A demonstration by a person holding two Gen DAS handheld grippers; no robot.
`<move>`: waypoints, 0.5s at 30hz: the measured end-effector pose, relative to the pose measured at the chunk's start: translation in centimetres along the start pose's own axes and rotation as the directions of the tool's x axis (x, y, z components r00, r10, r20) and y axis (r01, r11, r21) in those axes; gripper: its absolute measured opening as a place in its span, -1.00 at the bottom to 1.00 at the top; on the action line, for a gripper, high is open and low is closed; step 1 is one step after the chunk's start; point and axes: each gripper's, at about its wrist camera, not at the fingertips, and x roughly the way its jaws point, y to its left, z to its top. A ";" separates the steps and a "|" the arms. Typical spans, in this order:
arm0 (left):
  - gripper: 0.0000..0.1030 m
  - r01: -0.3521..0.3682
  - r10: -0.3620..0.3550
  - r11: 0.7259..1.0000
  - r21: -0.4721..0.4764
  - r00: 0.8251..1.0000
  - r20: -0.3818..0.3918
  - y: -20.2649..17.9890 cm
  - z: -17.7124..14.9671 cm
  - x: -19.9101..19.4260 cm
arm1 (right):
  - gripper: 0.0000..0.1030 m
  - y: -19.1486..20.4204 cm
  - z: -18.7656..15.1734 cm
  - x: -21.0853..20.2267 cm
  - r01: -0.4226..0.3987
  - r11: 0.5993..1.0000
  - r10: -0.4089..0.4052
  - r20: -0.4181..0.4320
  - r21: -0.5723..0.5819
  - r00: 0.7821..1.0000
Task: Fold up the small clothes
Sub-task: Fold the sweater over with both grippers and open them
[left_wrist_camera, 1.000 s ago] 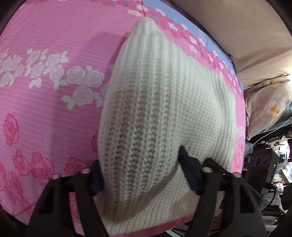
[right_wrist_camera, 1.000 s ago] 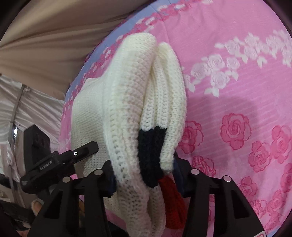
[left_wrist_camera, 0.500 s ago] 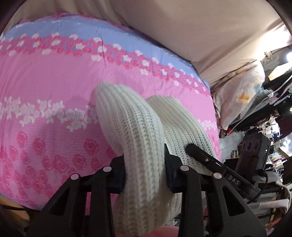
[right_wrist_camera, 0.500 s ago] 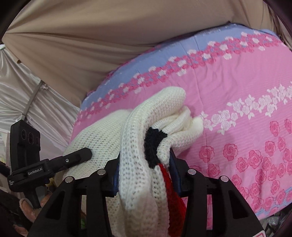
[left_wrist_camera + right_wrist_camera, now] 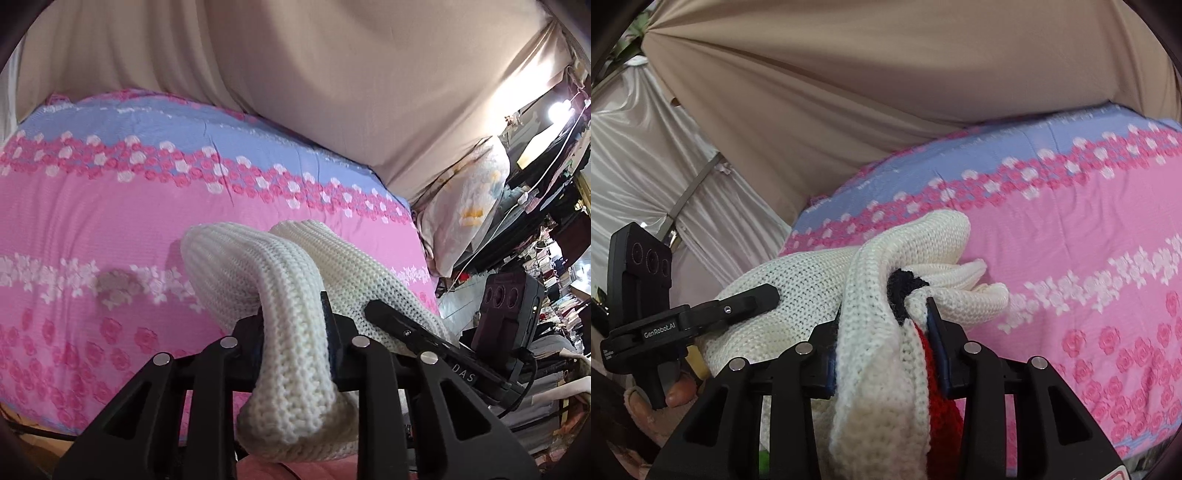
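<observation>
My left gripper [image 5: 293, 325] has its fingers pinched on a thick roll of the cream knit sweater [image 5: 295, 295]; they have just been closing further, with the knit squeezed between them. My right gripper [image 5: 886, 332] is clamped on another bunch of the same sweater [image 5: 875, 350], its fingers also just closing in, and the bunch there shows a dark navy patch and a red patch pressed against the inner face of the right-side finger.

The sweater hangs raised between the two grippers, above the bed [image 5: 92, 221] with its pink rose-print cover. From the left view, the far end of the knit droops toward the cover; I cannot tell whether it touches. In the right view a loose cream fold sticks out to the right past the fingers, over the pink cover.

Each wrist view catches the other gripper alongside, lying against the knit. In the right view a hand [image 5: 679, 395] grips the left gripper's handle. Beige fabric [image 5: 295, 92] hangs behind the bed, and a floral pillow [image 5: 469, 206] lies at its right end.
</observation>
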 end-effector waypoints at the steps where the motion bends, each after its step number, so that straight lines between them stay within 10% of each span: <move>1: -0.57 -0.002 0.002 1.000 0.008 1.000 0.019 0.4 0.5 -0.9 | -0.28 1.0 0.5 0.0 -0.008 1.000 0.008 0.018 -0.016 1.000; 12: -0.56 -0.066 0.030 0.988 0.138 0.968 0.248 4.8 5.5 -10.3 | -0.28 11.5 4.9 1.8 -0.065 0.980 0.108 0.227 -0.190 0.968; 15: -0.38 -0.117 0.062 0.978 0.175 0.956 0.288 8.1 5.2 -10.0 | -0.02 11.2 3.2 6.3 -0.067 0.975 0.109 0.189 -0.212 0.976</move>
